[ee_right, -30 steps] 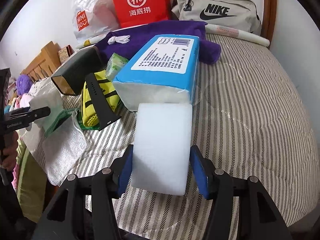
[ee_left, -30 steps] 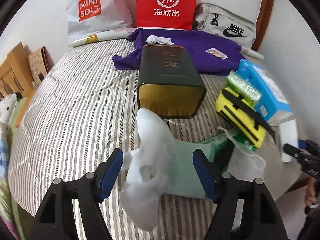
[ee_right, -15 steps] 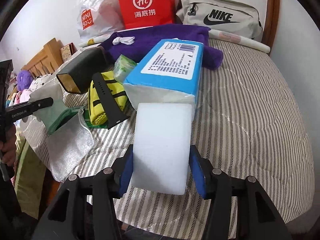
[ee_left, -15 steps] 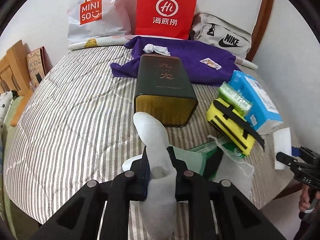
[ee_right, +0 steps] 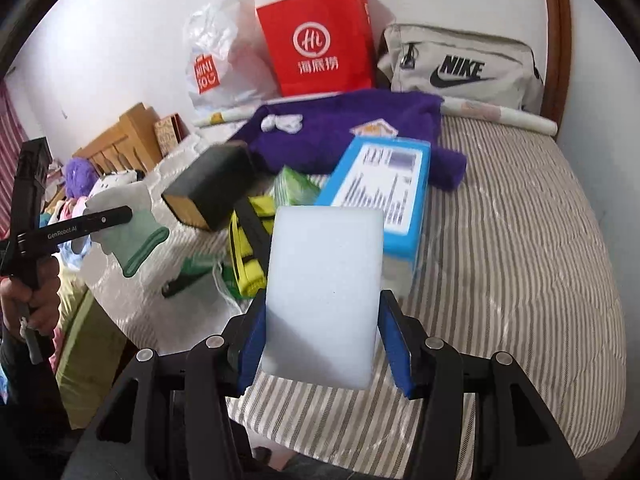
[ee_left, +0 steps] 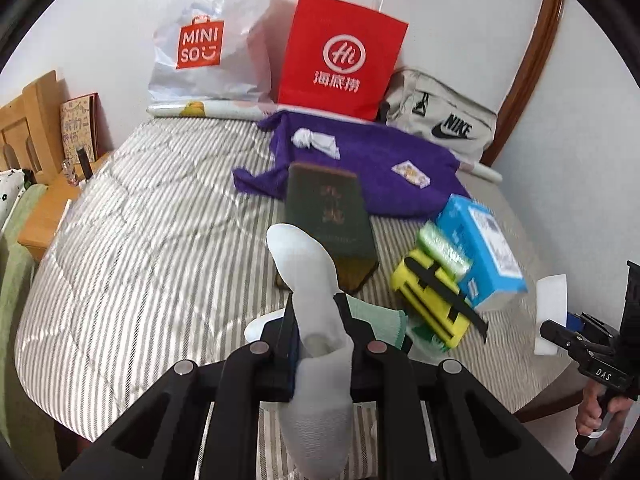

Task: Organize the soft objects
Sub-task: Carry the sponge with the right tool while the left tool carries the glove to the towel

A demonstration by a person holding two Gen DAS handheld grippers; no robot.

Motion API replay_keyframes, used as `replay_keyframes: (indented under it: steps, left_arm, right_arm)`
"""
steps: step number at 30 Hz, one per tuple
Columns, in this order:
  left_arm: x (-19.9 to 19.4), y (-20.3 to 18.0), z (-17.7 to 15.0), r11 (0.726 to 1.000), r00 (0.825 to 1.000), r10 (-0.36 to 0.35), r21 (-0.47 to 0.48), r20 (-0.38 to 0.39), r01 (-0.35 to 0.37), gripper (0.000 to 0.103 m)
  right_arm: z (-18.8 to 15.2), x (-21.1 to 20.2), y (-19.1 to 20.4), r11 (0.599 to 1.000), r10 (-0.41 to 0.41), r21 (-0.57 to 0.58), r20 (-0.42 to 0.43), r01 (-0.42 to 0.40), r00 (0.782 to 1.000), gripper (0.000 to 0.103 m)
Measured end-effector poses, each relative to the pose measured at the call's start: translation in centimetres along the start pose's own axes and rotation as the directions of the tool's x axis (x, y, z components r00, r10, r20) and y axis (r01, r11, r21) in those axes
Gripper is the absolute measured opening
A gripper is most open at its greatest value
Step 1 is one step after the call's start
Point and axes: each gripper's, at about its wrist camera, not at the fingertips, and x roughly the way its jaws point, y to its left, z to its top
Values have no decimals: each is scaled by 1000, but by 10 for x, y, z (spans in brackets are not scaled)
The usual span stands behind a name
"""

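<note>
- Sock (ee_left: pixel 308 280), white with a pale green cuff, is clenched in the left tongs (ee_left: pixel 318 322); it stands up between the jaws above the striped bed (ee_left: pixel 140 240), just in front of the dark tin box (ee_left: pixel 332 216), and its lower end hangs limp below the jaws.
- Advice for this step, as I judge it: keep the grip firm and carry the sock high enough that the hanging end does not drag over the yellow case (ee_left: pixel 436 300) and the blue tissue pack (ee_left: pixel 480 248).
- Sponge block (ee_right: pixel 324 292), white and rectangular with rounded corners, is grasped at its two sides by the right tongs (ee_right: pixel 324 340), near the bed edge, in front of the tissue pack.
- Squeeze it only lightly, I think, because such foam deforms easily.
</note>
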Motion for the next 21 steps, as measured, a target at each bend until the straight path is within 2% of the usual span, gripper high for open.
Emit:
replay_keyframes:
  steps: [5,10,15,21]
  left_arm:
    - [-1,-2,20,1000,1000,14,-9,6,-14,15]
    - [1,-4,41,999,1000,-29,-35,11,30,15]
    - [7,-14,64,1000,1000,-27,-5,7,27,15]
    - [23,-18,91,999,999,-32,3,7,32,15]
  right_arm:
    - [20,-1,-3,1000,-20,-17,22,21,1000,53]
    - [43,3,-8,999,-22,-24,38,23,999,53]
    - [75,9,-9,998,-34,-53,68,38,997,53]
    - [112,31,-17,997,-46,-55,63,49,997,53]
